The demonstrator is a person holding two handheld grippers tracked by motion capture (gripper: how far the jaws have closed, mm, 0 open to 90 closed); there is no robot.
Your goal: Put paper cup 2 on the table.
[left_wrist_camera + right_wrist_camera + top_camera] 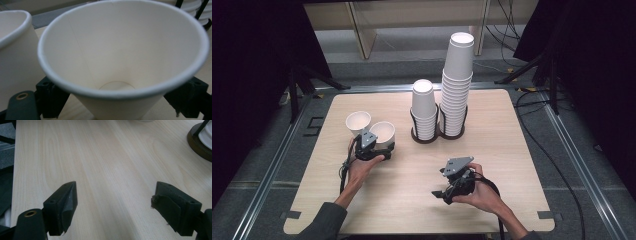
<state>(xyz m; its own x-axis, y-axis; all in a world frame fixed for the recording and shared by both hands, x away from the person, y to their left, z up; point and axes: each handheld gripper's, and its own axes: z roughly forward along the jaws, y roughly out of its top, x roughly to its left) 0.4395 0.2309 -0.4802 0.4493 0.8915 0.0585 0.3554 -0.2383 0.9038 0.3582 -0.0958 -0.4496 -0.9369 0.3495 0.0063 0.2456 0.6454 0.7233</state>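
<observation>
Left gripper (373, 145) clamps an upright paper cup (120, 60), mouth upward; right gripper (113, 205) gapes.

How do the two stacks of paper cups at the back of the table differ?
The right stack is much taller and holds many more cups than the left stack. The right stack rises far above its black wire holder; the left stack rises above its holder by much less. Both are white, stand upside down and sit side by side.
</observation>
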